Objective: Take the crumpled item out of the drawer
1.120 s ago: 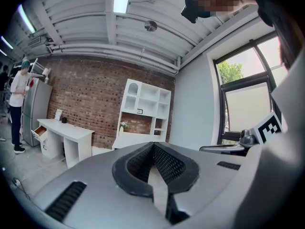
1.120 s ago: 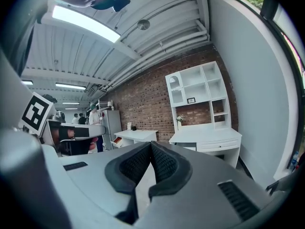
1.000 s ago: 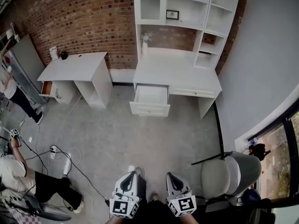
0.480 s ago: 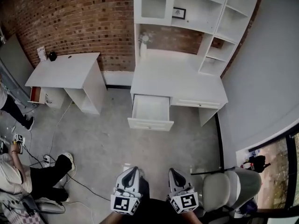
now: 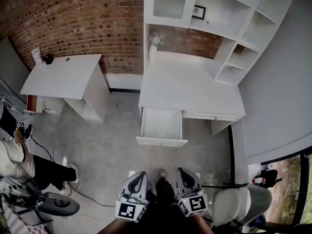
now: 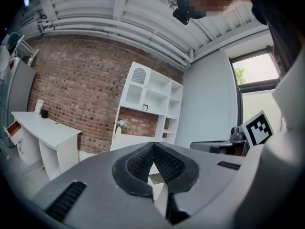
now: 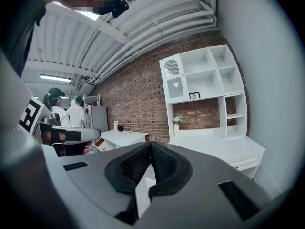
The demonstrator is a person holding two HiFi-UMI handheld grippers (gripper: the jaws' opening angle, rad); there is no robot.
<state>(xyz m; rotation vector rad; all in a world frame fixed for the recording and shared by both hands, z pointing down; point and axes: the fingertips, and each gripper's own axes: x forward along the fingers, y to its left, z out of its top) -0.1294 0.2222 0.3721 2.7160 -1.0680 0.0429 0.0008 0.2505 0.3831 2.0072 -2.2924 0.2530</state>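
A white desk with a hutch (image 5: 190,84) stands against the brick wall, and its left drawer (image 5: 162,126) is pulled open. The drawer's inside looks plain white from the head view; I cannot make out a crumpled item in it. Both grippers are held low and close to the body, well short of the drawer. My left gripper (image 5: 139,176) is shut with nothing in it, its ribbed pads meeting at the tips (image 6: 153,145). My right gripper (image 5: 181,172) is likewise shut and empty (image 7: 151,145). The desk (image 7: 224,149) shows far off in the right gripper view.
A second white desk (image 5: 63,74) stands at the left wall. A seated person (image 5: 19,162) and cables (image 5: 53,130) are on the floor at left. A grey chair (image 5: 239,204) is beside my right gripper. People (image 7: 66,113) stand far back.
The head view has moved toward the desk: the open drawer now sits lower and closer in the frame. Both grippers stay shut in the same place in the view.
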